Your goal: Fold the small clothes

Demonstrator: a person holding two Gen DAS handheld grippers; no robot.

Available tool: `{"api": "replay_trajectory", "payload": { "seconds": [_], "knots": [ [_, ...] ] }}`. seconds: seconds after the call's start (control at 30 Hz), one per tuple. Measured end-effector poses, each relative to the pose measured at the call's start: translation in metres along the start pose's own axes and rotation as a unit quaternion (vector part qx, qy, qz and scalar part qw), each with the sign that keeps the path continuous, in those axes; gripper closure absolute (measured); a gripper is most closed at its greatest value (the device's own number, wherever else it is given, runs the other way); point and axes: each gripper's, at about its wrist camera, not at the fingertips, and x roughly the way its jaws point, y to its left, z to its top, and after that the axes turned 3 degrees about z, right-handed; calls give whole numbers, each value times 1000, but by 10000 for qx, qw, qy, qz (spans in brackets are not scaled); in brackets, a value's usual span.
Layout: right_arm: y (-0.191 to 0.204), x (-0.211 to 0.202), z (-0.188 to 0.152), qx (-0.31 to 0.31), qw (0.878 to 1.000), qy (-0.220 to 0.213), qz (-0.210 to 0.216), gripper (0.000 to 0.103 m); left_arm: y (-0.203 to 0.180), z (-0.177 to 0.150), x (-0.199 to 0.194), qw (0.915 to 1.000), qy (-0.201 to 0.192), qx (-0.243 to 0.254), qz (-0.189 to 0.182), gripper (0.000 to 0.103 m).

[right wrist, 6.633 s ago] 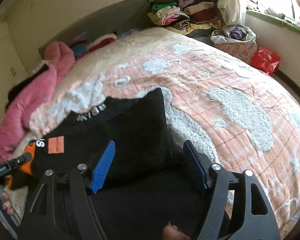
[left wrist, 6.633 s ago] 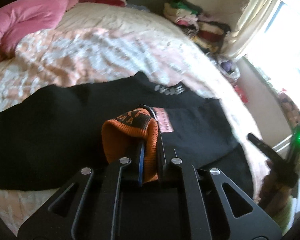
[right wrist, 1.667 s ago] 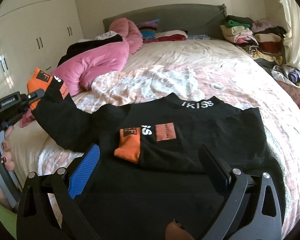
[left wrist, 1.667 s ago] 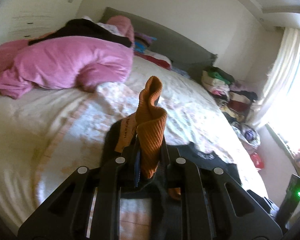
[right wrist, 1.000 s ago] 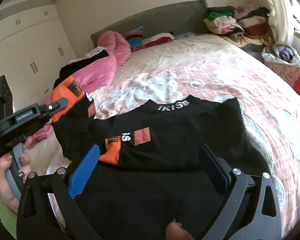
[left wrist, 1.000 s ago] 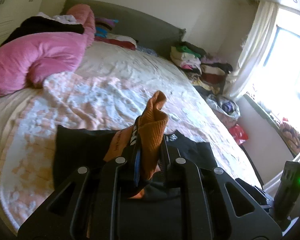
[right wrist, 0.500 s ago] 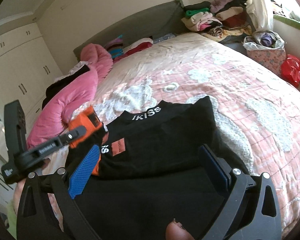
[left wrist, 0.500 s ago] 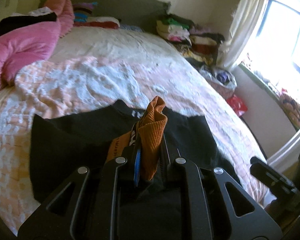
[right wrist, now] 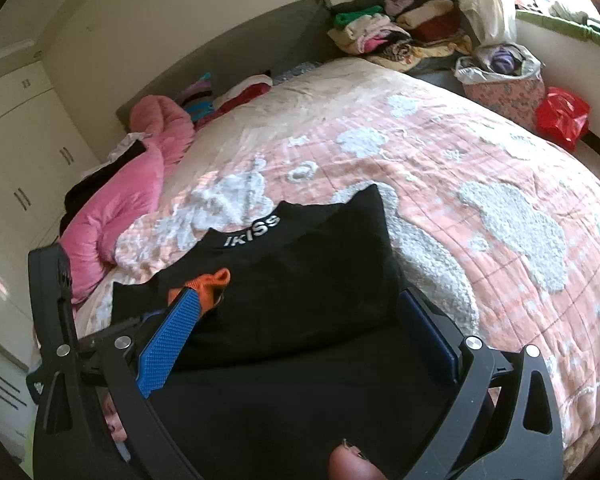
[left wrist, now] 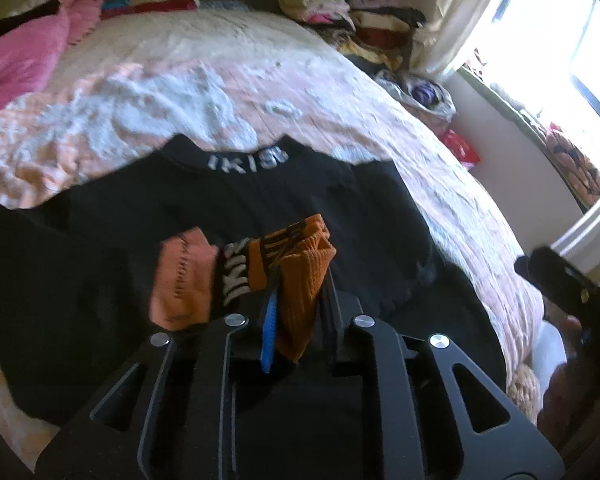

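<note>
A black sweater [left wrist: 260,200] with a white-lettered collar [left wrist: 246,159] lies on the bed; it also shows in the right wrist view [right wrist: 300,280]. My left gripper [left wrist: 298,280] is shut on the sleeve's orange cuff [left wrist: 300,280] and holds it over the sweater's chest, beside an orange patch [left wrist: 182,276]. My right gripper [right wrist: 296,320] is open and empty, low over the sweater's lower part. The orange cuff [right wrist: 212,282] shows just past its left finger [right wrist: 168,340].
The pink and white bedspread [right wrist: 480,200] extends right. A pink duvet [right wrist: 120,208] lies at the left. Piled clothes [right wrist: 400,28], a basket [right wrist: 500,84] and a red bag [right wrist: 562,116] stand at the far right by the window.
My left gripper has carried the orange cuff from out at the left, in and down over the sweater's chest. My right gripper stayed open and has dropped closer to the sweater.
</note>
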Motion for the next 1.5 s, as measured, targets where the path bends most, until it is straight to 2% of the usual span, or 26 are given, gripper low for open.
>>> {"api": "replay_trajectory", "payload": {
  "seconds": [0.07,0.13,0.33,0.43,0.5,0.57,0.63,0.7,0.73,0.77,0.8,0.87,0.9,1.07,1.2,1.33,1.5],
  "knots": [
    [-3,5,0,63,10000,46,-51,5,-1,-2,4,9997,157,59,-177,84],
    [-4,11,-1,81,9999,115,-86,4,0,-3,5,9992,257,85,-300,73],
    [4,40,-9,39,9990,443,-66,5,10,-4,-8,9994,209,176,-222,46],
    [19,60,-13,-186,9977,653,21,5,28,2,-20,10000,-31,23,81,29],
    [31,73,-17,-381,9960,799,64,7,42,7,-30,9993,-204,-116,304,23],
    [47,92,-22,-593,9931,993,203,15,57,13,-42,9976,-375,-270,517,14],
    [54,109,-26,-614,9907,1194,217,17,68,17,-51,9956,-518,-355,695,12],
    [57,125,-31,-539,9888,1384,165,25,82,21,-61,9932,-656,-492,830,12],
    [58,132,-34,-497,9878,1466,163,37,89,24,-67,9920,-717,-600,847,11],
    [60,137,-37,-482,9868,1534,179,53,95,25,-71,9911,-762,-690,847,10],
    [63,141,-39,-537,9861,1562,194,61,103,28,-76,9898,-825,-777,866,10],
    [74,142,-42,-785,9851,1517,212,89,112,31,-83,9872,-931,-855,970,10],
    [79,140,-42,-882,9845,1493,249,95,118,32,-88,9854,-986,-898,1059,10],
    [101,107,-17,-1253,9847,974,712,95,143,32,-103,9793,-1122,-1193,1189,10],
    [120,77,13,-1678,9808,474,876,95,156,31,-111,9756,-1196,-1365,1235,10],
    [114,55,41,-1971,9780,81,674,95,163,30,-114,9746,-1202,-1456,1205,10],
    [83,56,55,-1780,9837,3,263,96,159,30,-107,9770,-1118,-1379,1179,10]
  ]
}}
